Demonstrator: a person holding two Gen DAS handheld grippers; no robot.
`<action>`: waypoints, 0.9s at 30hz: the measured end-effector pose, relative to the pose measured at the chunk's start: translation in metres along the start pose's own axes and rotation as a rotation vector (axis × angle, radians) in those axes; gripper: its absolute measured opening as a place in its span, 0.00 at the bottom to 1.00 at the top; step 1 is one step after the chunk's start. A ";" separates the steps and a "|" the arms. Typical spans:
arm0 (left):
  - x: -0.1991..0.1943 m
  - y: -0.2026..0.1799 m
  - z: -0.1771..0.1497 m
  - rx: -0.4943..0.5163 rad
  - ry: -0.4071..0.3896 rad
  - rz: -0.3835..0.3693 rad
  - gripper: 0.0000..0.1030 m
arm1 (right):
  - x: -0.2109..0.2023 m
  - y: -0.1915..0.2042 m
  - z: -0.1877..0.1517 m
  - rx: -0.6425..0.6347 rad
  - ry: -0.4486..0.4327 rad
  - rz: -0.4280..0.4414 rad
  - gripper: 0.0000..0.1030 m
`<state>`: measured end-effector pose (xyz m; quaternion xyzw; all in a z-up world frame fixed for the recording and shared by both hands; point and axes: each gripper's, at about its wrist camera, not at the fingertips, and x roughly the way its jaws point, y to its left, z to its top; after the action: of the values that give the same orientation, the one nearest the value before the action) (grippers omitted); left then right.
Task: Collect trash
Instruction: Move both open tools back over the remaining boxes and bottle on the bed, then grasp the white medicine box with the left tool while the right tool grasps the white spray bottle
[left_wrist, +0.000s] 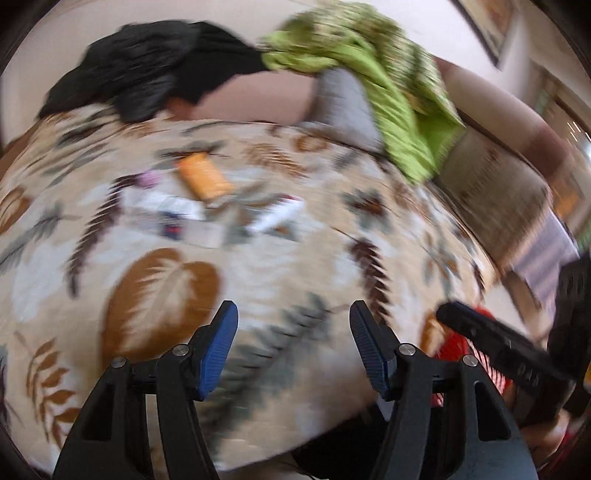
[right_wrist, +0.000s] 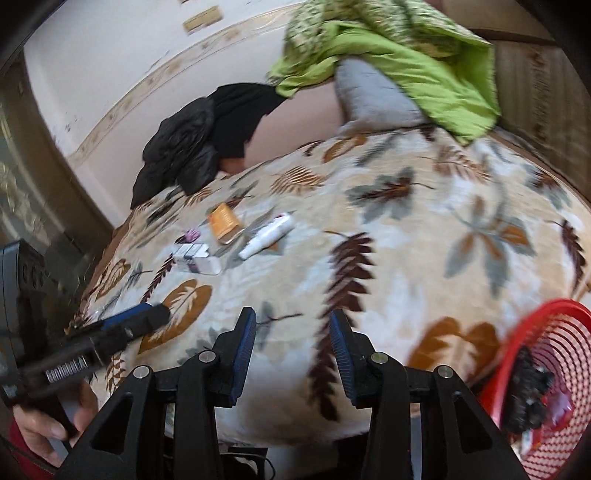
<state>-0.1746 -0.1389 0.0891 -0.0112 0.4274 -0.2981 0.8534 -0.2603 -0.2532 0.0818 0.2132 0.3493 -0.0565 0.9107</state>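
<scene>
Loose items lie in a group on the leaf-patterned bedspread (right_wrist: 369, 206): an orange box (left_wrist: 202, 176) (right_wrist: 224, 222), a white tube (left_wrist: 275, 215) (right_wrist: 266, 236), a flat white packet (left_wrist: 168, 206) (right_wrist: 195, 258) and a small pink piece (right_wrist: 192, 234). A red mesh basket (right_wrist: 546, 391) with dark trash in it sits at the bed's near right edge. My left gripper (left_wrist: 293, 350) is open and empty, well short of the items. My right gripper (right_wrist: 291, 354) is open and empty beside the basket. The left gripper's blue fingertip (right_wrist: 129, 317) shows in the right wrist view.
A black garment (right_wrist: 199, 144) lies at the far side of the bed. A green blanket (right_wrist: 391, 48) is draped over a grey pillow (right_wrist: 373, 96) at the head. A wall runs behind the bed. Both views are motion-blurred.
</scene>
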 end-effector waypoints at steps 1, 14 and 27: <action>-0.002 0.010 0.004 -0.028 -0.003 0.015 0.61 | 0.005 0.003 -0.001 -0.007 0.005 0.002 0.43; 0.063 0.137 0.084 -0.523 0.076 0.167 0.63 | 0.008 -0.010 -0.005 0.049 -0.002 0.066 0.43; 0.157 0.159 0.109 -0.575 0.219 0.369 0.74 | 0.005 -0.024 -0.002 0.097 -0.022 0.145 0.43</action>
<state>0.0565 -0.1153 0.0018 -0.1417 0.5776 -0.0059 0.8039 -0.2644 -0.2734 0.0689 0.2814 0.3199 -0.0097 0.9046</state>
